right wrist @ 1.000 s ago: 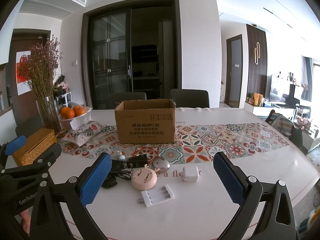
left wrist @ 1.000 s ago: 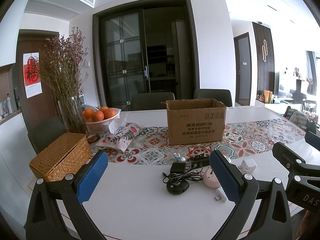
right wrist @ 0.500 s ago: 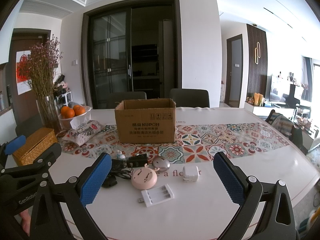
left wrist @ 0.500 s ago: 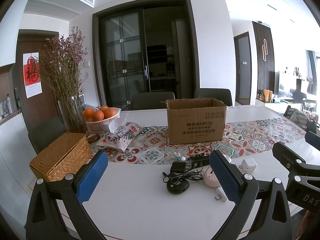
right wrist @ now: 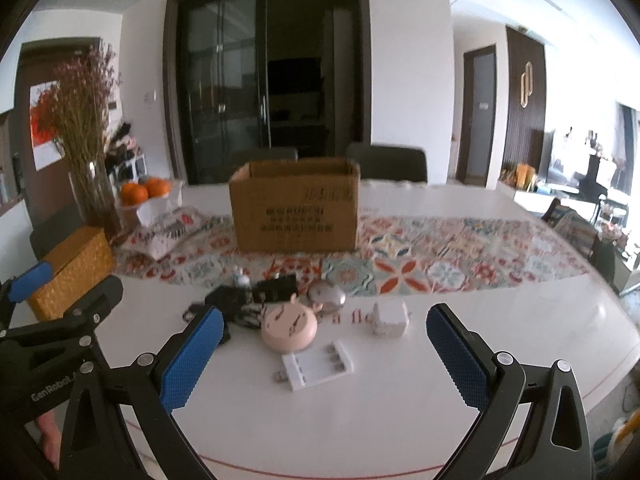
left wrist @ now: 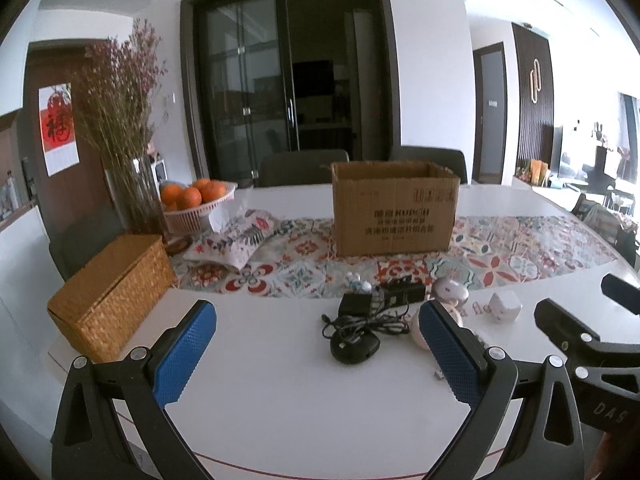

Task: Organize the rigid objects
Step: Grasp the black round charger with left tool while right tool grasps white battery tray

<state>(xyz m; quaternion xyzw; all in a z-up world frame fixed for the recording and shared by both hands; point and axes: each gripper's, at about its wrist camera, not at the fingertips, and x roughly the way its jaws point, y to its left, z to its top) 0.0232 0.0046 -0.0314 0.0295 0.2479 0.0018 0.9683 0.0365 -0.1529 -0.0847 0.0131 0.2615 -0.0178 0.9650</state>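
An open cardboard box (right wrist: 295, 208) stands on the patterned runner; it also shows in the left wrist view (left wrist: 394, 210). In front of it lie a pink round gadget (right wrist: 289, 327), a white battery charger (right wrist: 317, 365), a white cube plug (right wrist: 390, 318), a silver round object (right wrist: 326, 298) and black adapters with tangled cable (left wrist: 360, 320). My right gripper (right wrist: 322, 356) is open and empty above the near table, the charger between its fingers' line. My left gripper (left wrist: 318, 354) is open and empty, short of the black cable pile.
A wicker box (left wrist: 110, 300) sits at the left table edge. Behind it are a vase of dried flowers (left wrist: 128, 184), a bowl of oranges (left wrist: 196, 200) and a floral pouch (left wrist: 232, 242). Chairs stand behind the white table (left wrist: 280, 400).
Both grippers have moved a little forward and down toward the objects; the right view is slightly blurred from motion. Nothing on the table has moved.
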